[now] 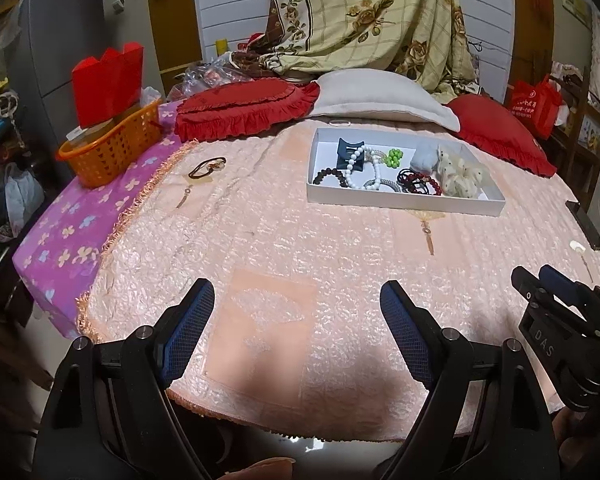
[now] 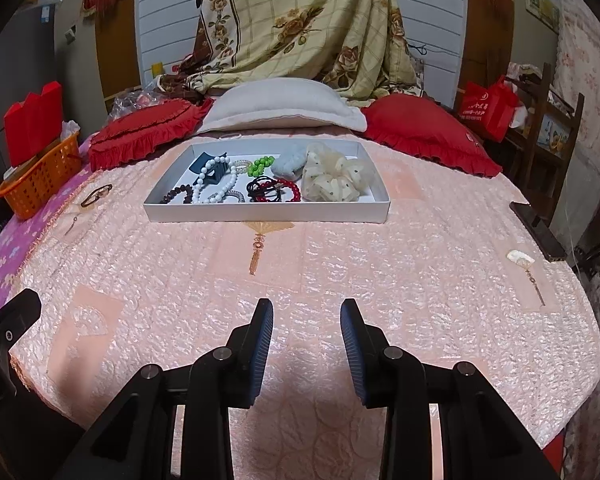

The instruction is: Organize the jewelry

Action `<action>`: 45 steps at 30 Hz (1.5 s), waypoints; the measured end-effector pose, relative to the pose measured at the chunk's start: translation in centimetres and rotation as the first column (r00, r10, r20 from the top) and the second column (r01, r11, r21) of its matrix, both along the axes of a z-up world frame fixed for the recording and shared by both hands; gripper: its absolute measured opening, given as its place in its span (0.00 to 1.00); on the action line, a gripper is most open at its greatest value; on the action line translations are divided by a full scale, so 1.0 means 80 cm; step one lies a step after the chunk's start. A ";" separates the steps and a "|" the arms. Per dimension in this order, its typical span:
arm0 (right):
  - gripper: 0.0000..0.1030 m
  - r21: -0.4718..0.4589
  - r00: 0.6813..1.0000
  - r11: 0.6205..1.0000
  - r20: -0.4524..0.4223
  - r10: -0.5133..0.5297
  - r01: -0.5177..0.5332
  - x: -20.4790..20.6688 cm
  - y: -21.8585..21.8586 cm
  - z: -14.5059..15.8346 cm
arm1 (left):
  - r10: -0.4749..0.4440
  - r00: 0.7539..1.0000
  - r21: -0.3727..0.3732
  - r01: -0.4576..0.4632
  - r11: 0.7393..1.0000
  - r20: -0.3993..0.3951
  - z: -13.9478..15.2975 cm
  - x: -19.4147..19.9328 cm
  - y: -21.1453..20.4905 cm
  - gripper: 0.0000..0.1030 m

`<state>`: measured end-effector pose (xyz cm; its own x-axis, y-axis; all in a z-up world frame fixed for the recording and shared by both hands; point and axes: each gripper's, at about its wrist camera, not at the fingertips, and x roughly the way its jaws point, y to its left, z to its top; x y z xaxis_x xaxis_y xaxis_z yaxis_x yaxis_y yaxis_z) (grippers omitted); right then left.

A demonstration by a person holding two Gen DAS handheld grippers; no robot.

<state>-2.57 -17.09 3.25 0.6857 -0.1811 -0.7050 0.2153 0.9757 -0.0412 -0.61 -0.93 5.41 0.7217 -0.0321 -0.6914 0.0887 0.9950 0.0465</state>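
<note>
My left tool (image 1: 296, 300) and right tool (image 2: 306, 320) hang released and empty over the near edge of the bed (image 1: 280, 240). Most jewelry already sits in the white tray (image 2: 268, 212); I judge the dark hair tie (image 1: 207, 168) (stray, far left) comes next, needing a long left reach.

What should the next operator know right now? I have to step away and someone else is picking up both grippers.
Left hand-held gripper: open, empty, low over the near edge of the pink bedspread.
Right hand-held gripper: open, empty, beside it.
White tray: mid-bed, already holding the white bead necklace, green beads, red bracelet, cream scrunchie and more.
Left: a dark hair tie lies loose on the bedspread, left of the tray, near the orange basket. Probably next.
</note>
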 end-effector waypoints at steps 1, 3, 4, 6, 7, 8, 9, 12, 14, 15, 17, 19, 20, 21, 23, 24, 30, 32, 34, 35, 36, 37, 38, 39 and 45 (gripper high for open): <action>0.32 0.000 1.000 1.000 -0.001 0.000 0.000 0.000 0.000 -0.001 | -0.001 1.000 0.002 0.001 1.000 0.000 -0.001 0.000 0.000 0.83; 0.32 -0.003 1.000 1.000 -0.003 0.000 0.000 0.000 0.001 -0.001 | -0.002 1.000 0.003 0.002 1.000 -0.001 -0.001 -0.001 0.000 0.83; 0.33 -0.007 1.000 1.000 -0.004 -0.001 0.001 0.000 0.001 -0.001 | -0.002 1.000 0.003 0.002 1.000 -0.002 -0.001 -0.001 0.000 0.83; 0.33 -0.012 1.000 1.000 -0.006 -0.003 0.003 0.000 0.002 -0.002 | -0.009 1.000 0.006 0.009 1.000 -0.008 -0.004 -0.001 -0.001 0.83; 0.33 -0.012 1.000 1.000 -0.008 -0.004 0.004 0.001 0.002 -0.003 | -0.010 1.000 0.007 0.010 1.000 -0.011 -0.005 -0.001 -0.001 0.83; 0.33 -0.011 1.000 1.000 -0.009 -0.004 0.004 0.001 0.002 -0.003 | -0.011 1.000 0.009 0.011 1.000 -0.012 -0.006 0.000 -0.002 0.83; 0.33 -0.011 1.000 1.000 -0.009 -0.006 0.005 0.001 0.002 -0.003 | -0.013 1.000 0.010 0.013 1.000 -0.014 -0.008 0.000 -0.003 0.83; 0.33 -0.013 1.000 1.000 -0.012 -0.010 0.010 0.001 0.001 -0.004 | -0.013 1.000 0.010 0.014 1.000 -0.016 -0.008 0.001 -0.002 0.83; 0.33 -0.012 1.000 1.000 -0.014 -0.013 0.013 0.002 0.000 -0.005 | -0.014 1.000 0.011 0.015 1.000 -0.015 -0.009 0.001 -0.002 0.83; 0.33 -0.012 1.000 1.000 -0.016 -0.015 0.015 0.003 0.000 -0.006 | -0.015 1.000 0.010 0.015 1.000 -0.016 -0.008 0.001 -0.002 0.83; 0.33 -0.012 1.000 1.000 -0.019 -0.018 0.018 0.003 0.000 -0.007 | -0.015 1.000 0.011 0.015 1.000 -0.017 -0.008 0.001 -0.002 0.83; 0.33 -0.013 1.000 1.000 -0.021 -0.019 0.019 0.003 0.000 -0.008 | -0.017 1.000 0.013 0.017 1.000 -0.018 -0.010 0.001 -0.004 0.83; 0.33 -0.014 1.000 1.000 -0.020 -0.020 0.020 0.003 0.000 -0.008 | -0.018 1.000 0.014 0.018 1.000 -0.019 -0.011 0.001 -0.004 0.83; 0.33 -0.015 1.000 1.000 -0.020 -0.020 0.020 0.003 0.001 -0.008 | -0.020 1.000 0.014 0.020 1.000 -0.021 -0.012 0.001 -0.005 0.83; 0.33 -0.021 1.000 1.000 -0.018 -0.022 0.021 0.003 0.001 -0.007 | -0.022 0.999 0.013 0.022 1.000 -0.026 -0.014 0.001 -0.006 0.83; 0.33 -0.023 1.000 1.000 -0.017 -0.022 0.022 0.002 0.002 -0.007 | -0.024 0.999 0.011 0.024 1.000 -0.031 -0.016 0.001 -0.006 0.83; 0.34 -0.030 0.999 0.999 -0.023 -0.024 0.023 0.002 0.004 -0.009 | -0.025 0.999 0.009 0.026 1.000 -0.041 -0.019 0.003 -0.004 0.83; 0.34 -0.034 0.999 0.999 -0.027 -0.023 0.022 0.003 0.004 -0.010 | -0.026 0.999 0.008 0.026 1.000 -0.044 -0.019 0.003 -0.004 0.83; 0.34 -0.039 0.999 0.999 -0.032 -0.023 0.022 0.004 0.006 -0.011 | -0.028 0.998 0.007 0.029 1.000 -0.049 -0.021 0.004 -0.004 0.83; 0.34 -0.041 0.999 0.999 -0.034 -0.023 0.022 0.005 0.006 -0.012 | -0.029 0.998 0.007 0.029 1.000 -0.050 -0.021 0.003 -0.004 0.83; 0.34 -0.044 0.999 0.999 -0.038 -0.026 0.024 0.006 0.006 -0.013 | -0.030 0.998 0.007 0.031 1.000 -0.052 -0.022 0.004 -0.003 0.83; 0.34 -0.045 0.999 0.999 -0.042 -0.027 0.026 0.006 0.005 -0.014 | -0.031 0.998 0.006 0.031 0.999 -0.054 -0.022 0.004 -0.003 0.83; 0.34 -0.045 0.999 0.999 -0.045 -0.029 0.027 0.006 0.004 -0.015 | -0.032 0.998 0.005 0.032 0.999 -0.056 -0.023 0.004 -0.003 0.83; 0.34 -0.045 0.998 0.999 -0.048 -0.031 0.029 0.006 0.004 -0.016 | -0.033 0.998 0.003 0.033 0.999 -0.057 -0.023 0.005 -0.003 0.83; 0.34 -0.051 0.998 0.998 -0.050 -0.042 0.040 0.005 0.002 -0.016 | -0.040 0.997 -0.008 0.039 0.999 -0.069 -0.025 0.007 -0.003 0.83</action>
<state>-2.15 -16.90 1.99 0.6403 -0.2437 -0.7285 0.2512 0.9626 -0.1012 -0.09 -1.14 3.40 0.6704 -0.0641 -0.7392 0.1308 0.9909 0.0327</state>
